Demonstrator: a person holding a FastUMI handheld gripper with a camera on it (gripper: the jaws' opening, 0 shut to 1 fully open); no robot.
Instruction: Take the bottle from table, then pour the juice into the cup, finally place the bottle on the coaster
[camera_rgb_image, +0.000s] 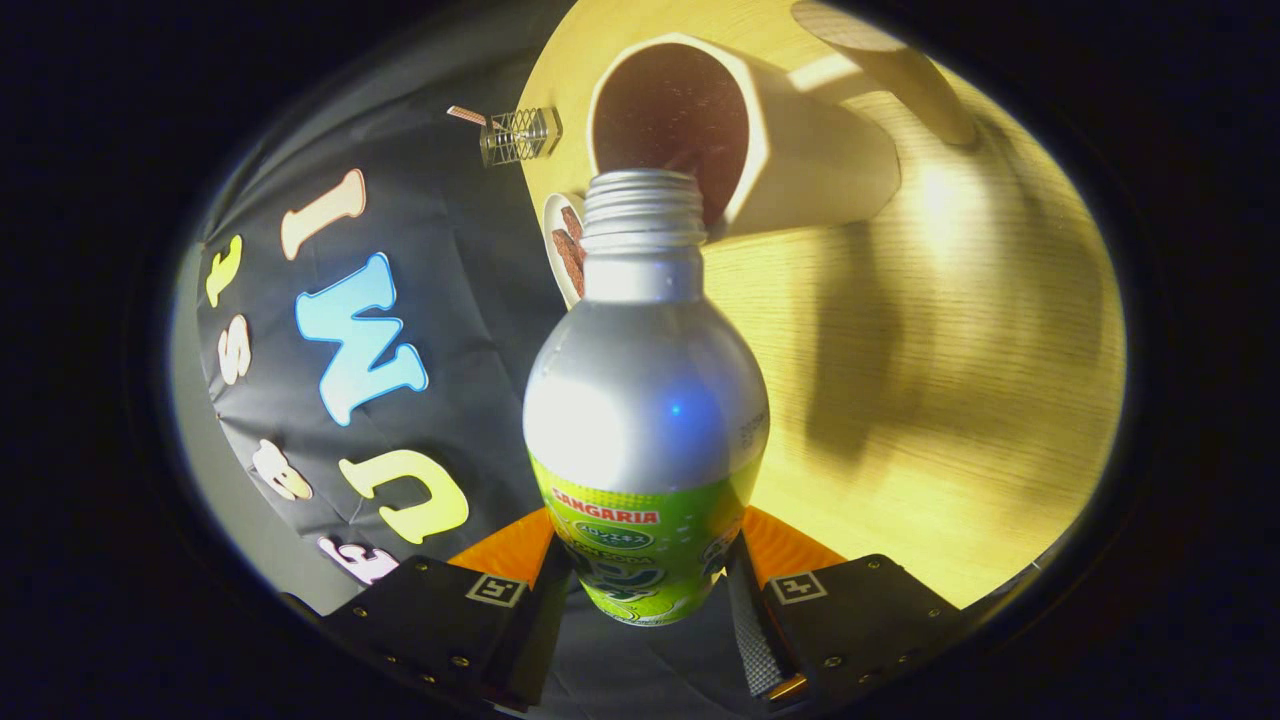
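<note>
- Single view, fisheye, mounted on the gripper (645, 600), looks forward along its two fingers (470, 600), which sit at the bottom of the view.
- Camera very near the bottle (645, 420) clamped between the fingers; the bottle runs straight away from the lens, its open neck pointing at the cup (740, 130) beyond.
- View rolled sideways: the table (950, 400) stands like a wall on one side, the booth's black cloth wall (460, 300) on the other.
- Cup mouth faces the lens; a small wire holder (520, 135) and a plate (562, 250) show at the table's edge, farther off.
</note>
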